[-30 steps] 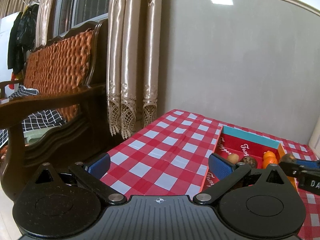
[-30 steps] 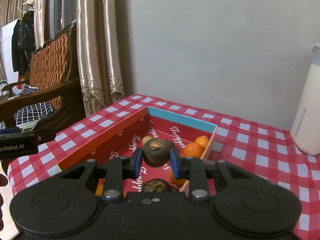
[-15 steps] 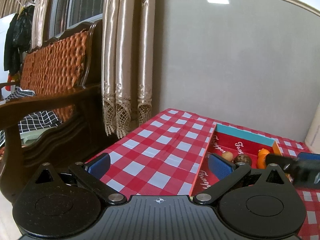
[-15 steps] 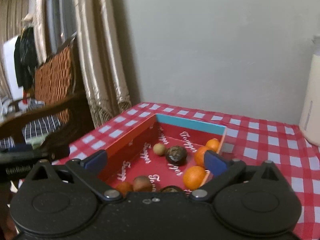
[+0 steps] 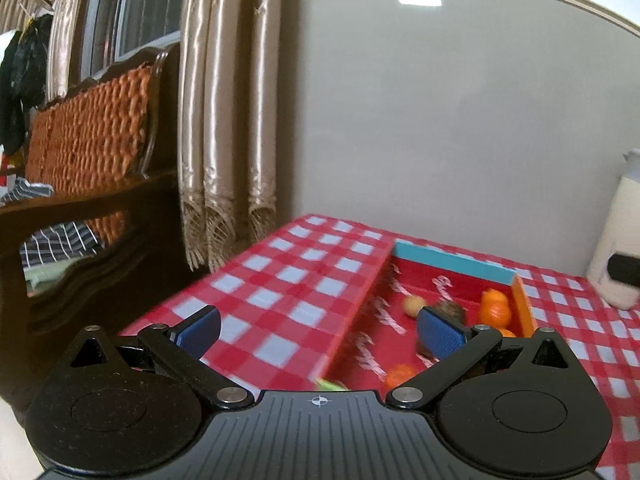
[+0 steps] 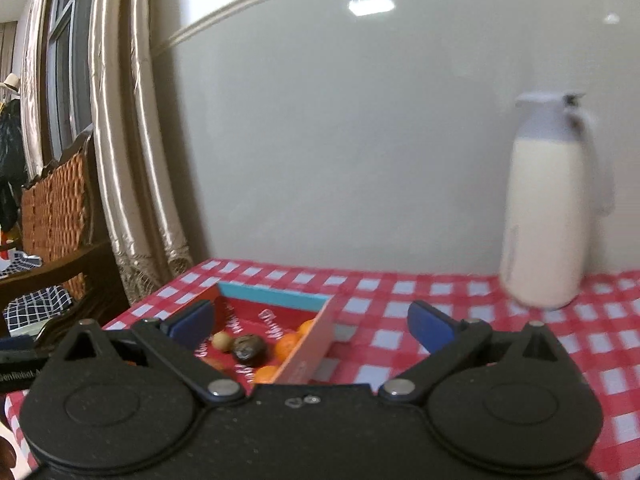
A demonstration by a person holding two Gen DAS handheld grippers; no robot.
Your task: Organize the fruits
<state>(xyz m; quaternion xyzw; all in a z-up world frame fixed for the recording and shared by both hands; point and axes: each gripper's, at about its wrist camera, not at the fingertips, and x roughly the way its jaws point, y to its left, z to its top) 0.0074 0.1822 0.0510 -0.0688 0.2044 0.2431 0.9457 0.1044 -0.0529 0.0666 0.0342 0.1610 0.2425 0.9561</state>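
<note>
A red box with a blue far wall sits on the checked table and holds several fruits: oranges, a small tan fruit and a dark brown fruit. The box also shows in the right wrist view, with the dark fruit and oranges inside. My left gripper is open and empty over the box's near left edge. My right gripper is open and empty above the box's right wall.
A red and white checked cloth covers the table. A tall white jug stands at the back right by the wall. A wooden sofa and curtains are to the left, beyond the table edge.
My right gripper opened and let the dark brown fruit drop into the box, then rose and swung to the right. My left gripper shifted right, closer to the box.
</note>
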